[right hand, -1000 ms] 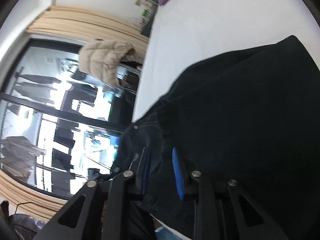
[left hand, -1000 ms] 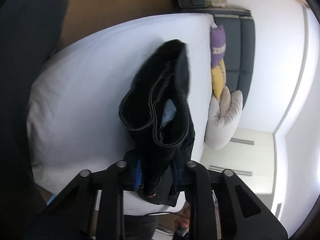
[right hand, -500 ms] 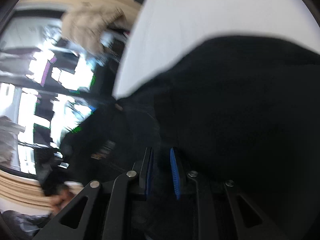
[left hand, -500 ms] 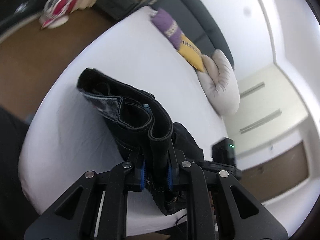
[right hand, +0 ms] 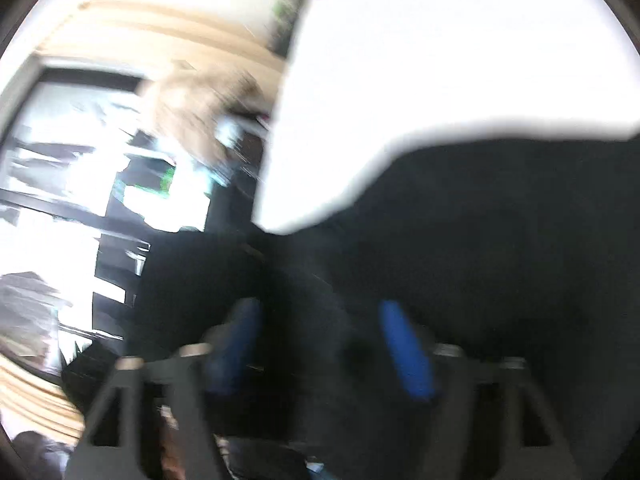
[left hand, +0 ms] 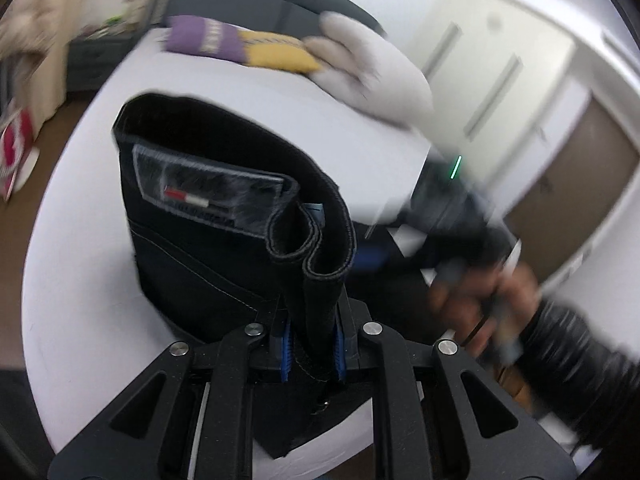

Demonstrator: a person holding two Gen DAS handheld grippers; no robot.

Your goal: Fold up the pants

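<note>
Black pants (left hand: 224, 248) lie bunched on the white bed (left hand: 80, 280), their waistband with its sewn label turned up toward the camera. My left gripper (left hand: 312, 344) is shut on a doubled fold of the waistband, which stands up between the blue pads. In the left wrist view my right gripper (left hand: 452, 216) shows as a blur at the right, held by a hand (left hand: 480, 300) in a dark sleeve. In its own blurred view, my right gripper (right hand: 324, 340) has its jaws opening wide. The dark pants (right hand: 500, 240) lie loose under and between its blue pads.
At the head of the bed lie a purple pillow (left hand: 204, 40), a yellow pillow (left hand: 280, 56) and a pale cushion (left hand: 372, 76) against a dark headboard (left hand: 248, 8). White wardrobe doors (left hand: 500, 80) stand at the right. A large window (right hand: 80, 160) and a beige coat (right hand: 192, 108) are beyond the bed's edge.
My left gripper has rolled and lifted with the waistband still in its grip, so the bed's head now sits at the top. My right gripper's jaws have sprung apart off the fabric.
</note>
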